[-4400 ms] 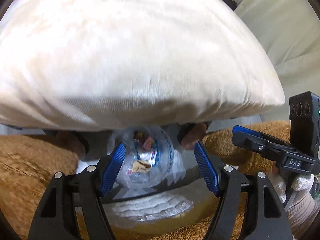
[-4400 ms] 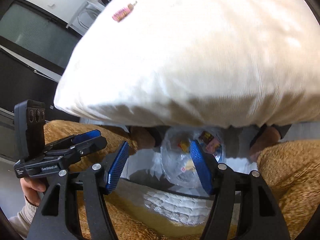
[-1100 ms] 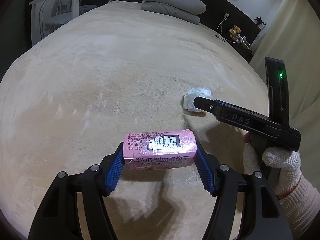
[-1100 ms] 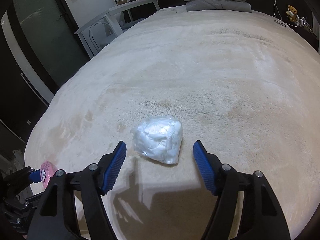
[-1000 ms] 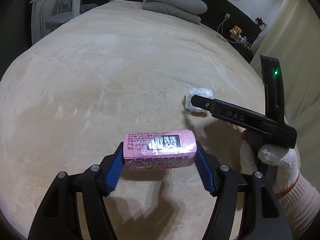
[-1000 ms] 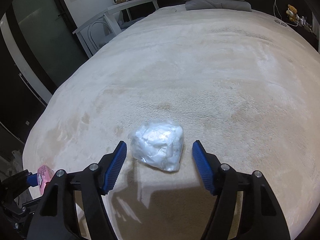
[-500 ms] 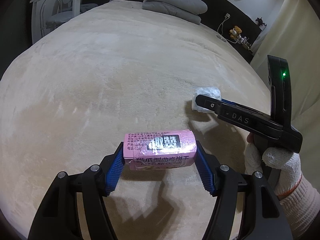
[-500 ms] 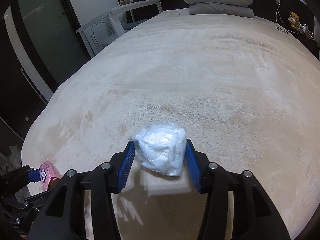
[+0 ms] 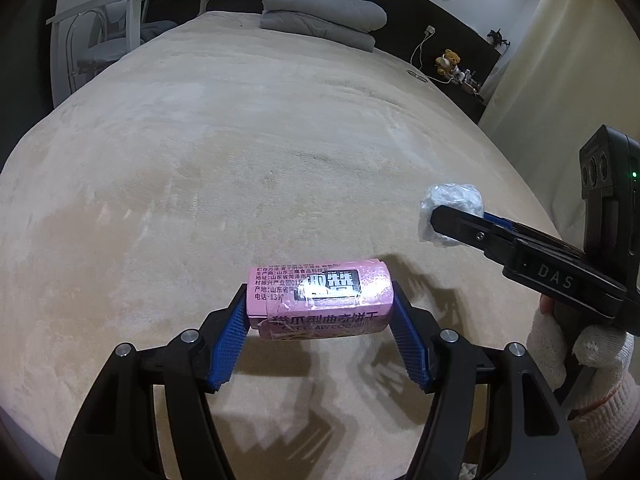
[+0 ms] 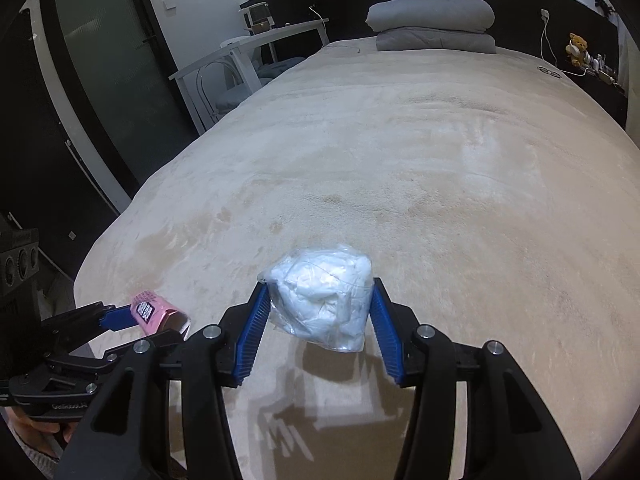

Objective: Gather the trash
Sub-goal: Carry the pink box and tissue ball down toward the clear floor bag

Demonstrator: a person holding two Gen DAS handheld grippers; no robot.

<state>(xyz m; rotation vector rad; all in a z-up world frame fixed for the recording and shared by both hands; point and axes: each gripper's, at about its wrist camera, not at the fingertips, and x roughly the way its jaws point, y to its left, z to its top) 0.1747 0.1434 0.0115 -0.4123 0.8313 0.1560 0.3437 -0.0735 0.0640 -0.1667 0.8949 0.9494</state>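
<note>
Trash is pinched in both tongs above the beige bed (image 9: pixel 240 160). The left gripper (image 9: pixel 320 326) squeezes a pink wrapper (image 9: pixel 320 300). The right gripper (image 10: pixel 318 326) squeezes a clear bag of white paper (image 10: pixel 320 300). Only the left view shows a white glove (image 9: pixel 576 360). Folded gray bedding (image 10: pixel 432 24) lies at the bed's far end.

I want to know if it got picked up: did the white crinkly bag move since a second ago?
Yes. The white bag went up off the beige blanket, clamped in the right gripper.
</note>
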